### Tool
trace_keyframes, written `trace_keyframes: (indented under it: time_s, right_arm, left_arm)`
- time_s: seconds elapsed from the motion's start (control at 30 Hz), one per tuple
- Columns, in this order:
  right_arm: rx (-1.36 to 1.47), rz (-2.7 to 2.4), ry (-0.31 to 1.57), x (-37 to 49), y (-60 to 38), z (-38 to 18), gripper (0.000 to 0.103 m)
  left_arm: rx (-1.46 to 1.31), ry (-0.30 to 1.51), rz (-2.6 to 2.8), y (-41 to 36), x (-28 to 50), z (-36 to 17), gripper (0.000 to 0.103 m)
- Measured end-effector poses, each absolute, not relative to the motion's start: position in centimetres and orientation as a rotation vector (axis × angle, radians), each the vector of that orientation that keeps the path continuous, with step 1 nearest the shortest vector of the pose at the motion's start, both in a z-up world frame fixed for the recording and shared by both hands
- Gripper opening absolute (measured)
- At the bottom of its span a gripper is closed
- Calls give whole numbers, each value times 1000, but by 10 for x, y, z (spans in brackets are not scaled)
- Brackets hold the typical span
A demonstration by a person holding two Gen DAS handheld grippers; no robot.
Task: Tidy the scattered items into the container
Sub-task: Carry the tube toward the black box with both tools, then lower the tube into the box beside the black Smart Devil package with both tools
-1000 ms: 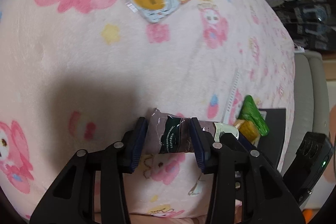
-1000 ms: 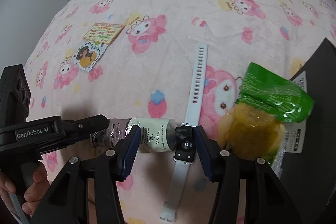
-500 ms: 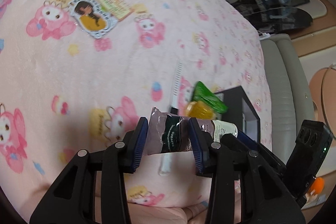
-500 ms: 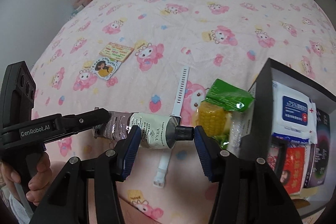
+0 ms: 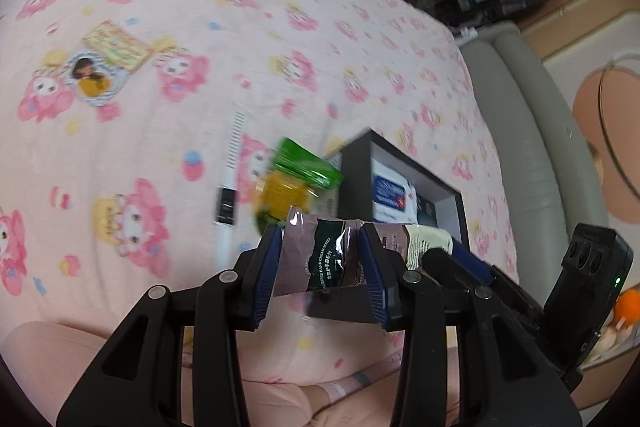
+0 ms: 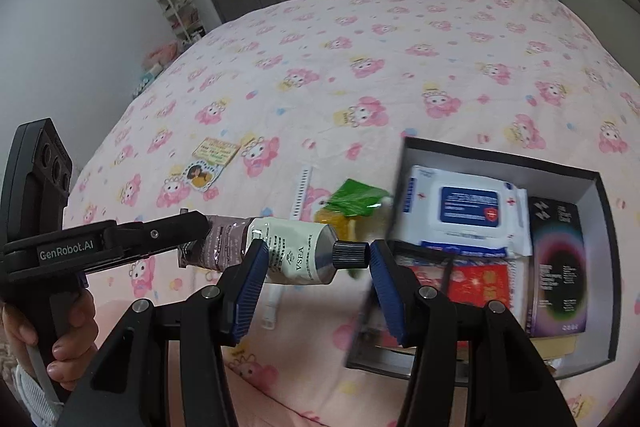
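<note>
Above bed (image 6: 400, 39): tube (image 6: 288, 251) carried by both grippers.
Left gripper (image 5: 320, 263): clamps crimped end.
Right gripper (image 6: 316, 267): clamps cap end.
Advice: keep level, lower into box (image 6: 604, 227), release together.

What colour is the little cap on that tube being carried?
Black: the ribbed cap on the hand cream tube shows best in the right wrist view.

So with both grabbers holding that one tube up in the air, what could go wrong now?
1. The left gripper pinches only the flat crimped tail of the tube, so it might slip out.
2. The right gripper spans the cap end, and its far pad looks barely touching, so the tube could drop onto the bed.
3. The box already looks fairly full, so the tube may not lie flat.
</note>
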State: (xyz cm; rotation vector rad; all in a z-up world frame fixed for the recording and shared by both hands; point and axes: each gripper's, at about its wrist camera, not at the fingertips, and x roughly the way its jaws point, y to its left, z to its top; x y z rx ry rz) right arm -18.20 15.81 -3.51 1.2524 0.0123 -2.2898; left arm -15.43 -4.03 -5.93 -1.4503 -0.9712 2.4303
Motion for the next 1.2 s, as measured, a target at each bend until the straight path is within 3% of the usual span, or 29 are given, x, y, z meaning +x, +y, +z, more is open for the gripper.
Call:
trace_keyframes:
  time_s: [0.17, 0.53, 0.93, 1.2]
  right_arm:
    - [1245, -2350, -24, -196, 213, -39, 49]
    - [1307, -2400, -204, -235, 308, -72, 49]
    - [1442, -2409, -391, -260, 360, -111, 49]
    - [1418, -2487, -394, -279, 372, -103, 49]
  left_arm:
    - [-1456, -841, 2407, 20, -185, -58, 40]
    - [-1581, -744, 2265, 103, -238, -94, 40]
    - [-1684, -741, 2173, 150, -263, -133, 40]
    - [-1667, -700, 2231, 166, -294, -122, 40]
